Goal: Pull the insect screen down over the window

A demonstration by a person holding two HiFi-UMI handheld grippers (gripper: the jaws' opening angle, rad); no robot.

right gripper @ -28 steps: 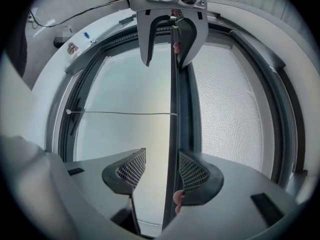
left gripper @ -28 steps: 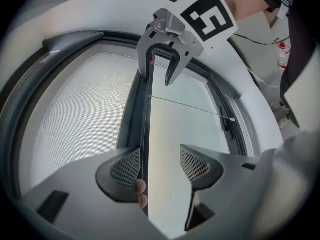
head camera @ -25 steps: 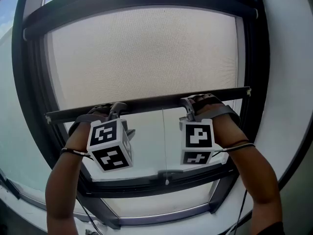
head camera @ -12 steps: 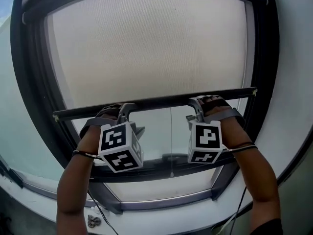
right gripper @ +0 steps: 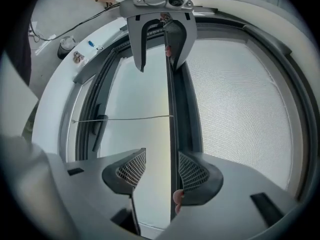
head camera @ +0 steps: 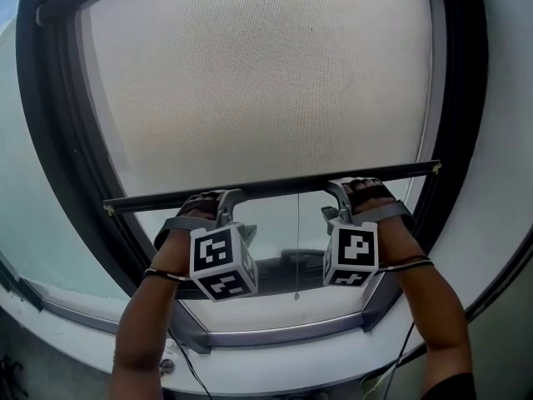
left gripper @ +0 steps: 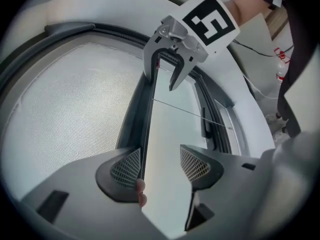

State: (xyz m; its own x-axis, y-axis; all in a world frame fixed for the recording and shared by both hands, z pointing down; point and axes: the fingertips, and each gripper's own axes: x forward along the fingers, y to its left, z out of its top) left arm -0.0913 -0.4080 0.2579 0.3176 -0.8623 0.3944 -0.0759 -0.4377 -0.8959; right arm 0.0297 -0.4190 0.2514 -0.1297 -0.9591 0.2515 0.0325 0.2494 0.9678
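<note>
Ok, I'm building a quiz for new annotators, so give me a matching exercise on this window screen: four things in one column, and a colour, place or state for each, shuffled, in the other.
Things:
1 screen mesh
2 screen bar
3 cord
4 left gripper

Descriptions:
A thin, hangs down from the bar
B jaws apart, one pad against the bar
C pale, stretched above the bar
D dark, runs side to side

Pairs: 1-C, 2-D, 3-A, 4-B
</note>
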